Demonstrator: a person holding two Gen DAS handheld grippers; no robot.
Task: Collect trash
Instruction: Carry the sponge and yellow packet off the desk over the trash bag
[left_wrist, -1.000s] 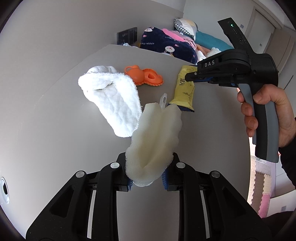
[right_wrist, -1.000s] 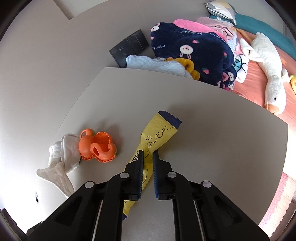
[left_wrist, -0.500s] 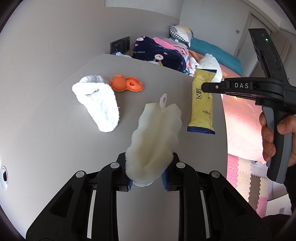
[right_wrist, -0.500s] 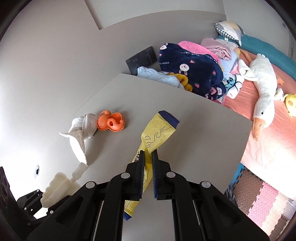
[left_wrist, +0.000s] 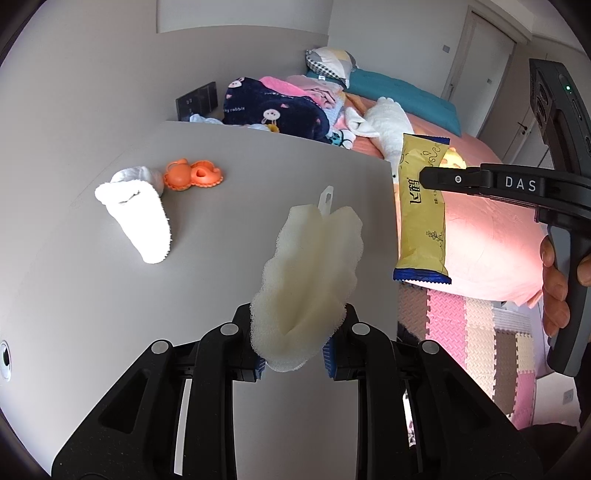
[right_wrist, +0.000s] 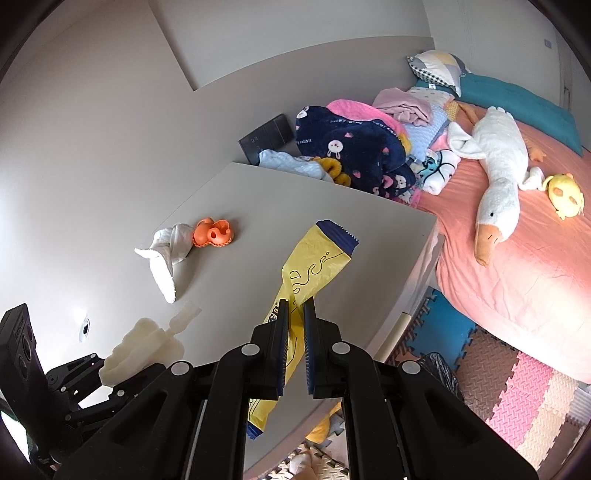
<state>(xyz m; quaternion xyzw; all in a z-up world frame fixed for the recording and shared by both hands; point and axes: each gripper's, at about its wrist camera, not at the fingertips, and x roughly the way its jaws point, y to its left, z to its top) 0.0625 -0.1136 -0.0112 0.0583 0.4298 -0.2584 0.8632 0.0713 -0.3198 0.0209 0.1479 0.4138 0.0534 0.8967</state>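
On the grey table (left_wrist: 92, 295) lie a white cloth (left_wrist: 138, 218) and an orange toy (left_wrist: 194, 176), touching, well clear of its bed-side edge. Above it, the left gripper (left_wrist: 293, 356) clamps a foam piece (left_wrist: 306, 280); the right gripper (right_wrist: 294, 350) pinches a yellow wrapper (right_wrist: 314, 266) near that edge.

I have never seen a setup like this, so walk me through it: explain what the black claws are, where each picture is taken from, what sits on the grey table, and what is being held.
There is no robot here. A person holds a hand-operated two-finger gripper in each hand, and each gripper carries a fisheye camera that looks out along its own fingers.

In the left wrist view, the left gripper is shut on a pale foam sponge. To its right, the person's hand holds the other tool.

In the right wrist view, the right gripper is shut on a yellow snack wrapper, held off the table.

On the grey table lie a white cloth and, beside it, an orange rubber toy. Behind is a bed with blankets and a plush goose.
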